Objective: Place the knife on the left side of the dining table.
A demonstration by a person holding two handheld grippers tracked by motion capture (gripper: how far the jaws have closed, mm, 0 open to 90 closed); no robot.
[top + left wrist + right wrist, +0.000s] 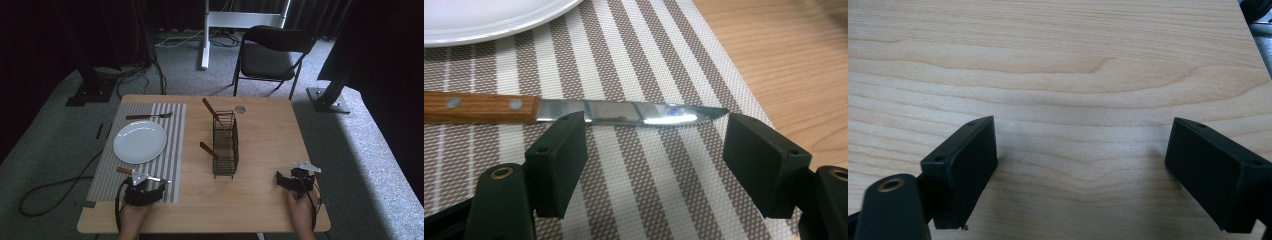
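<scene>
A wooden-handled knife (574, 109) lies flat on the striped placemat (664, 170), blade pointing right, just in front of my left gripper (656, 162), whose jaws stand open and hold nothing. From above, that knife (144, 175) rests at the near edge of the placemat (170, 135), below the white plate (140, 142). My left gripper (145, 192) sits just behind it. At the table's near right corner, my right gripper (295, 181) is open over bare wood, and its own view shows the right gripper (1080, 172) with nothing between the jaws.
A black wire basket (225, 145) stands mid-table with two wooden-handled utensils sticking out. A fork (149, 116) lies above the plate. A small round disc (240, 109) sits near the far edge. A folding chair (272, 55) stands beyond the table.
</scene>
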